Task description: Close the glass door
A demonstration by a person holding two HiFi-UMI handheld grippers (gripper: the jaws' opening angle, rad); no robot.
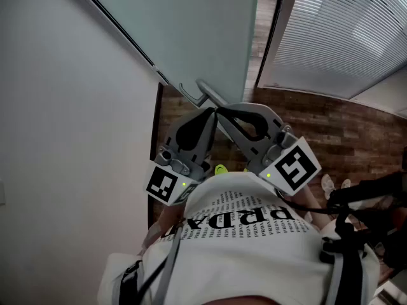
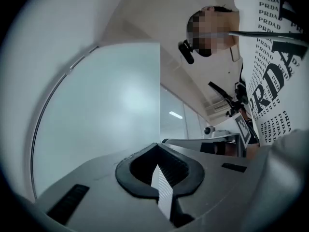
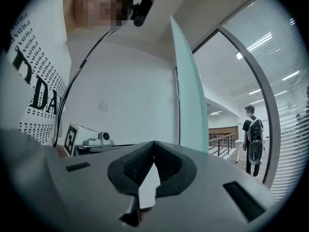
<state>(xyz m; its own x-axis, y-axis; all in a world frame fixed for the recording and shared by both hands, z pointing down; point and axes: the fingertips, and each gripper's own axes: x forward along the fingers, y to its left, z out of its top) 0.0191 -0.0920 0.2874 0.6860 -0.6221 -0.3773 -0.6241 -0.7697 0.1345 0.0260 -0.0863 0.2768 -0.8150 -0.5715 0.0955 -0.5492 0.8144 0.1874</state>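
Note:
The frosted glass door (image 1: pixel 191 24) runs from the top left to its free edge at the top middle, and a metal lever handle (image 1: pixel 203 94) sticks out near its lower edge. My left gripper (image 1: pixel 212 112) and right gripper (image 1: pixel 220 110) cross each other just below that handle, tips almost together. Both are shut with nothing between the jaws. In the left gripper view the door pane (image 2: pixel 106 110) fills the space ahead of the left gripper (image 2: pixel 157 145). In the right gripper view the right gripper (image 3: pixel 153 143) points past the door's thin edge (image 3: pixel 189 95).
A white wall (image 1: pixel 63 126) stands at the left of the door. Glass panels with blinds (image 1: pixel 350 30) are at the right above a wood floor (image 1: pixel 356 132). A person with a backpack (image 3: pixel 253 139) stands beyond the doorway, near a railing (image 3: pixel 219 144).

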